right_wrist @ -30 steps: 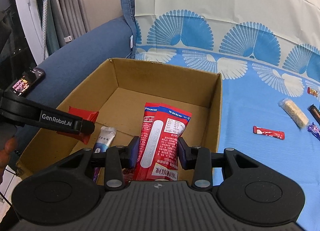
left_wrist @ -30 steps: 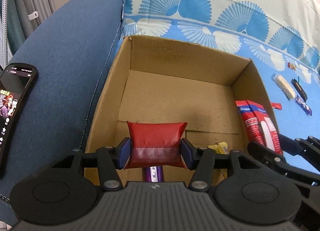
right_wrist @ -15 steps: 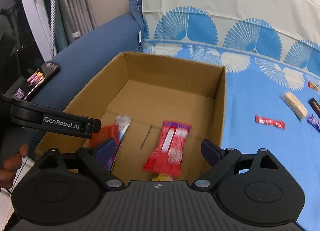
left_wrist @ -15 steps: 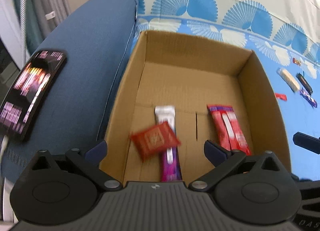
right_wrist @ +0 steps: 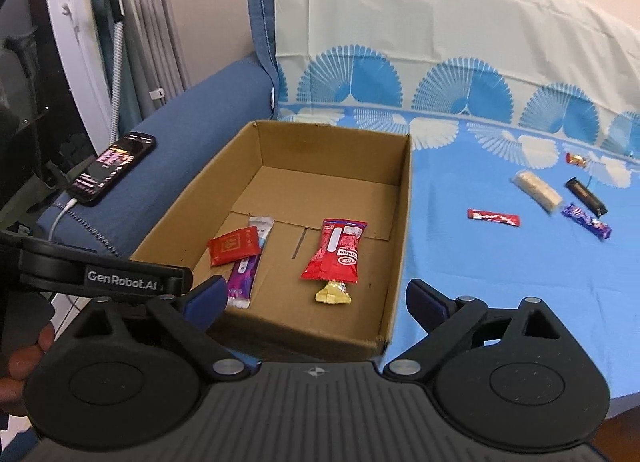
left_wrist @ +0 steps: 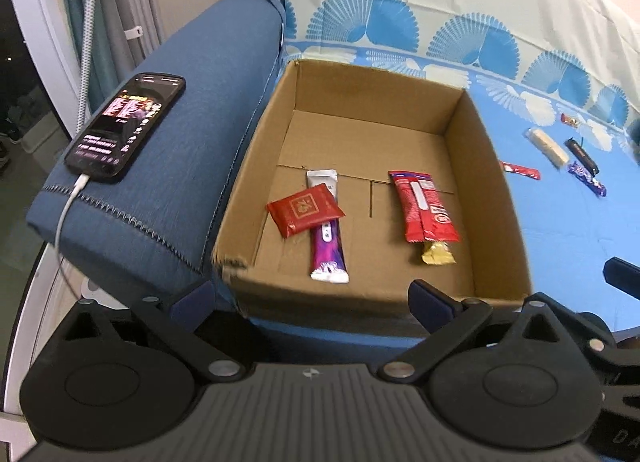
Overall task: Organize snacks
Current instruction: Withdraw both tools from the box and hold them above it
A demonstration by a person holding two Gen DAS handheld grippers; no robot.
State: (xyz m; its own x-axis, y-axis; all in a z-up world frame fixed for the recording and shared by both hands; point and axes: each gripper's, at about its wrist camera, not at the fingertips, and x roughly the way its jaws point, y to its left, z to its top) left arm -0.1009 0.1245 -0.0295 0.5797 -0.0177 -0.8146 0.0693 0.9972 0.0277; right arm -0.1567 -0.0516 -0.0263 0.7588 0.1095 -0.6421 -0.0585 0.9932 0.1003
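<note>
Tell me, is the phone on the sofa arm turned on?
On. The phone has a lit screen showing pictures, and a white cable is plugged in.

- Box (left_wrist: pixel 496 190) sits on the sofa cover (right_wrist: pixel 500 262), against the armrest (left_wrist: pixel 192 150) on its left.
- Phone (left_wrist: pixel 126 128) lies on the armrest.
- In the box: flat packet (left_wrist: pixel 305 211) overlaps a stick pouch (left_wrist: pixel 328 242); long wrapper (left_wrist: pixel 422 206) to their right.
- Five loose snacks (right_wrist: pixel 536 190) lie right of the box.

one box (right_wrist: pixel 404 198), nine snacks (right_wrist: pixel 334 252), one phone (left_wrist: pixel 126 126)
</note>
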